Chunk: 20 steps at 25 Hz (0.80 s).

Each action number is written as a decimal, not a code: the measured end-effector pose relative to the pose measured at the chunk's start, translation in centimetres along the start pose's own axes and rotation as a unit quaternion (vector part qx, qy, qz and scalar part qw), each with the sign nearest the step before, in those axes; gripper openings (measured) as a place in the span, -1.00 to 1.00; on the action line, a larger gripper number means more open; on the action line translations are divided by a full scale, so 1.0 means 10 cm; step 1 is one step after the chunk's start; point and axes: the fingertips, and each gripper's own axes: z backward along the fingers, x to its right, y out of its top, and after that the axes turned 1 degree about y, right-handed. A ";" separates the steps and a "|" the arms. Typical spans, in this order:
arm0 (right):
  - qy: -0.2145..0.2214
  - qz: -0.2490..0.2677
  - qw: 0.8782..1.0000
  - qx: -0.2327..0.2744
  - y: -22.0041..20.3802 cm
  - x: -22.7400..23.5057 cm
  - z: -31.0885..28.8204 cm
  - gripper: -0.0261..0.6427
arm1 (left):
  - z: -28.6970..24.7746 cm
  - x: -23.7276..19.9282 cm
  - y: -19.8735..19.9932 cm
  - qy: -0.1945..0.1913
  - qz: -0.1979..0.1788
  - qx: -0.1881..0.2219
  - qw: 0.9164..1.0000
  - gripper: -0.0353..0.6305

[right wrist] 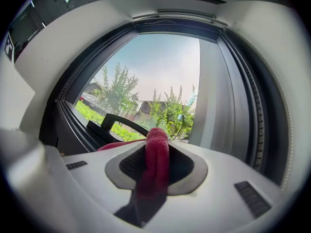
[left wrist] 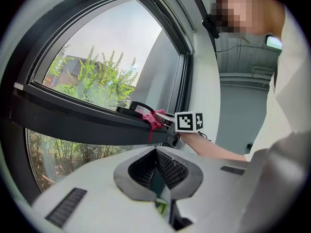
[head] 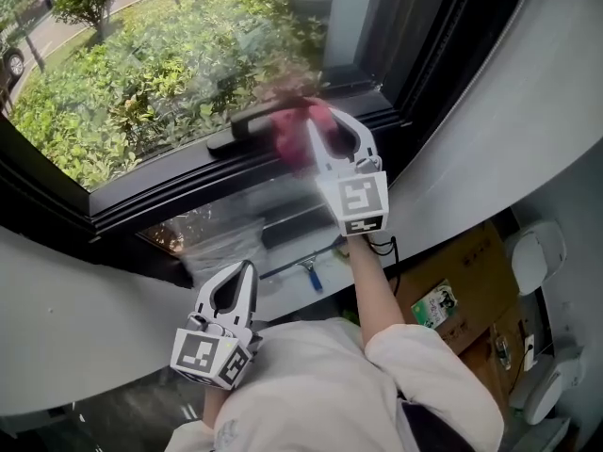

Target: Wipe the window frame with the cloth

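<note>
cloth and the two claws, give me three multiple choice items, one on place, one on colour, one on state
1. Where is the cloth?
A. pinched in the right claw, up at the window frame
B. draped over the left claw
C. lying loose on the floor

2. What colour is the cloth?
A. blue
B. red
C. white

3. What state is the left claw in?
A. wide open
B. shut, with nothing in it
C. shut on a sponge

Answers:
1. A: the right gripper view shows the cloth clamped between the jaws, and the head view shows it at the frame's dark bar.
2. B: the cloth is red in all three views.
3. B: the left gripper view shows the jaws meeting with nothing between them.
</note>
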 end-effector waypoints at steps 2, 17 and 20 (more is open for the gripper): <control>-0.023 0.006 1.000 0.002 -0.03 0.21 0.11 -0.64 | -0.01 -0.04 0.00 0.004 0.000 0.000 1.000 -0.87; -0.146 0.050 0.986 -0.062 -0.66 1.45 0.44 -0.64 | -0.12 -0.03 0.01 0.002 0.000 -0.006 1.000 -0.87; -0.151 0.044 0.986 -0.054 -0.73 1.42 0.40 -0.64 | -0.11 -0.04 0.01 0.004 0.001 -0.007 1.000 -0.87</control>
